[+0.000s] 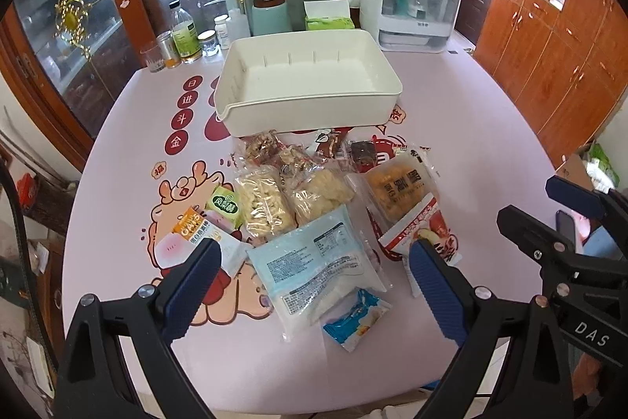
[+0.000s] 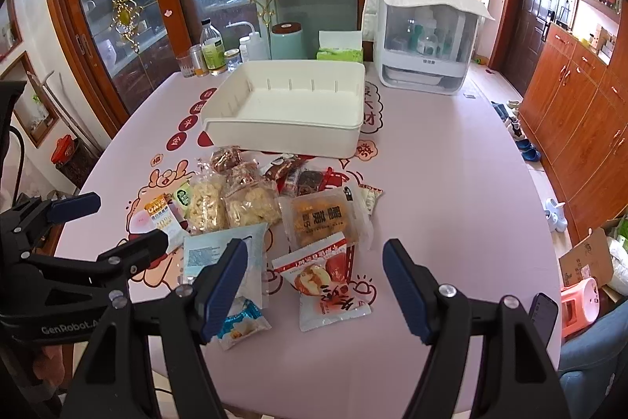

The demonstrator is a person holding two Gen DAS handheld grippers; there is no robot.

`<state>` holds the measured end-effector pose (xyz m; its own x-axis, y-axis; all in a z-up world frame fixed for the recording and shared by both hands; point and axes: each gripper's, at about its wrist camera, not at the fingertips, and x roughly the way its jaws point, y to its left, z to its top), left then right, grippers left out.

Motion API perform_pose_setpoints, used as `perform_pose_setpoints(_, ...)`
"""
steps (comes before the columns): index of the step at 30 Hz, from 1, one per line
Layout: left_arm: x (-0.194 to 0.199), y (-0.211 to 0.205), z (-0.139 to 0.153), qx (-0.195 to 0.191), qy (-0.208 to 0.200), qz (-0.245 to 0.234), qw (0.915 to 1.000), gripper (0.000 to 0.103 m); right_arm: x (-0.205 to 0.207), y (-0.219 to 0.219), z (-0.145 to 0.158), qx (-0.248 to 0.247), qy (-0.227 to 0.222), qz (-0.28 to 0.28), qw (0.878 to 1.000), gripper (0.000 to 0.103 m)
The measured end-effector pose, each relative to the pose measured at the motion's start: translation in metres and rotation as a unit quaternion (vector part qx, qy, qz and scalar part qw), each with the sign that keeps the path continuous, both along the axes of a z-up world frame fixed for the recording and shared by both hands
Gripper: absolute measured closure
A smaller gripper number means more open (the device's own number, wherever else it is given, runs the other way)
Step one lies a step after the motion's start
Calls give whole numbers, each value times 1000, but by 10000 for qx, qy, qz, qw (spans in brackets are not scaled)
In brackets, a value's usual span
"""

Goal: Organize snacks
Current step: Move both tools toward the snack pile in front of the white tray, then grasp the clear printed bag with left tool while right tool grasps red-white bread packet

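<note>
Several snack packets lie in a heap on the pink table, in front of an empty white bin [image 1: 310,105] [image 2: 290,134]. Among them are a pale blue packet [image 1: 318,262] [image 2: 204,252], a small blue-and-white packet [image 1: 355,322] [image 2: 241,324], a red-and-white apple packet [image 1: 416,234] [image 2: 325,277], an orange cake packet [image 1: 396,189] [image 2: 322,216] and two clear puffed-snack packets [image 1: 265,209] [image 2: 206,205]. My left gripper [image 1: 314,279] [image 2: 114,222] is open and empty above the pale blue packet. My right gripper [image 2: 316,285] [image 1: 533,201] is open and empty above the apple packet.
At the table's far edge stand bottles and jars [image 1: 184,38], a teal canister [image 1: 271,14], a tissue box [image 1: 327,16] and a white sterilizer cabinet [image 1: 412,2]. Wooden cupboards [image 2: 581,105] line the right wall; shoes and a box sit on the floor there.
</note>
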<state>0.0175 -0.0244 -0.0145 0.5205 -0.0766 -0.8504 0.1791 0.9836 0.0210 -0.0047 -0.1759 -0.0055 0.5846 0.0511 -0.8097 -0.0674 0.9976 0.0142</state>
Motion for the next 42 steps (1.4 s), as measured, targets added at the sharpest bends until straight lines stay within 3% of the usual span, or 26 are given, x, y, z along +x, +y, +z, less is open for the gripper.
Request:
perform_pose_setpoints(6,2,-9,-15,364,37,-237,9991,7,3,0,-9,35,85,-2,10000,31)
perform_pose_setpoints(12,14,3,-41,388,415,-338,9978,7,8,-1,-25,79,267,-9,9996,31)
perform_pose_setpoints(16,22,22,-66,-35,858,-620,9944,7,12,-4,-43,123,442,-16,9989,31)
perform_pose_setpoints(23,34,43,-103,-243,1207,-988,9875,7,25,-9,-89,195,842,4,9963,31)
perform_pose_setpoints(28,45,38,-129,-31,1376,-1338,9814,7,33,-8,-123,52,1202,204,9925,31)
perform_pose_setpoints(32,44,10,-152,337,1526,-1869,9699,7,39,-11,-145,-71,1354,150,9907,31)
perform_pose_setpoints(36,48,-12,-178,665,1646,-2098,9615,7,43,-9,-159,-161,1458,274,9888,31)
perform_pose_setpoints(42,61,-27,-195,773,1649,-1955,9636,3,48,-3,-179,-437,1674,426,9840,32)
